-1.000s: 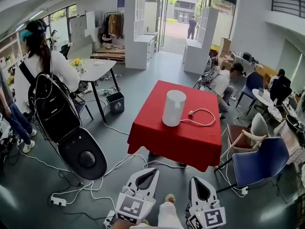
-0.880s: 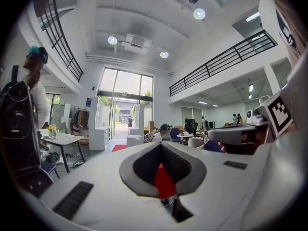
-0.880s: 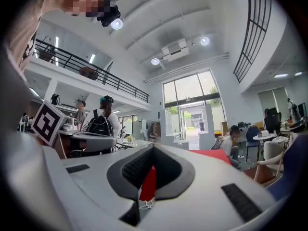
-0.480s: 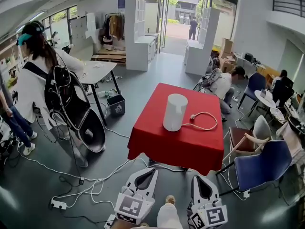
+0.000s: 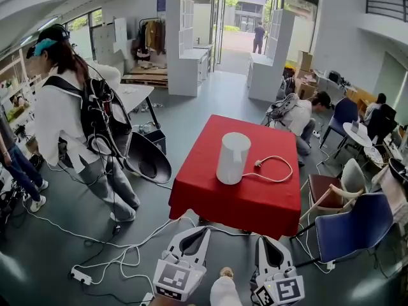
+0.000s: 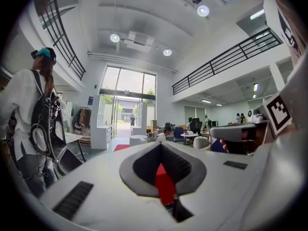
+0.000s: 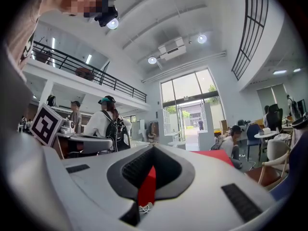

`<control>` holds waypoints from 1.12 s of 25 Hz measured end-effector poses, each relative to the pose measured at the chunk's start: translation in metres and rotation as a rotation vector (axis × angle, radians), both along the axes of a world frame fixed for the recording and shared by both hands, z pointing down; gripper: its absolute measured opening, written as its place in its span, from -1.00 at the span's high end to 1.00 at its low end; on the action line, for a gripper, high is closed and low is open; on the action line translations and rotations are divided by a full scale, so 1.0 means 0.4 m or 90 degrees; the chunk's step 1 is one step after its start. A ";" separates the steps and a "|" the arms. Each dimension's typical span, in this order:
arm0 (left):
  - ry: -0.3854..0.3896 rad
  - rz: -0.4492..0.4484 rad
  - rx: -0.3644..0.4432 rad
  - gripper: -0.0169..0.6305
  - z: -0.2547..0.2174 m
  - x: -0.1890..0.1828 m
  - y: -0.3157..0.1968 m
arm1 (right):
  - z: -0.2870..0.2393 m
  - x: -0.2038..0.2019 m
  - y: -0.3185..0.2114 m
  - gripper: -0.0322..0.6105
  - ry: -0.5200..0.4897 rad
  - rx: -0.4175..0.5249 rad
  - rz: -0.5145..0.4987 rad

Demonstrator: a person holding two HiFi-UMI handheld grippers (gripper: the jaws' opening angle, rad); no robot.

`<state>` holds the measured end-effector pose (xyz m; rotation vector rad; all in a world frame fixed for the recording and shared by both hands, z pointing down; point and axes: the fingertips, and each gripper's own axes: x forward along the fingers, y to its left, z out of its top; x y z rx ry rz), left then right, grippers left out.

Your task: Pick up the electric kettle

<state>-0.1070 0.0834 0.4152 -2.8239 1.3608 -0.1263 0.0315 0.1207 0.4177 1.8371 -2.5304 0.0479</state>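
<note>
We noted kettle (image 5: 232, 158) upright on red table (image 5: 255, 199); left gripper (image 5: 203, 231), right gripper (image 5: 262, 241) both closed, empty, short of table.

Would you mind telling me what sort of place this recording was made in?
Probably an open, double-height office or studio hall: it has a tall glass entrance, a railed mezzanine, and scattered chairs and small tables.

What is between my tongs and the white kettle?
The head view shows grey floor with a white cable, then bare red tablecloth in front of the kettle.
</note>
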 end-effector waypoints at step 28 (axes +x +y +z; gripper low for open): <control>0.002 -0.055 0.024 0.99 -0.066 0.191 -0.433 | -0.057 0.183 -0.464 0.86 -0.010 -0.003 -0.079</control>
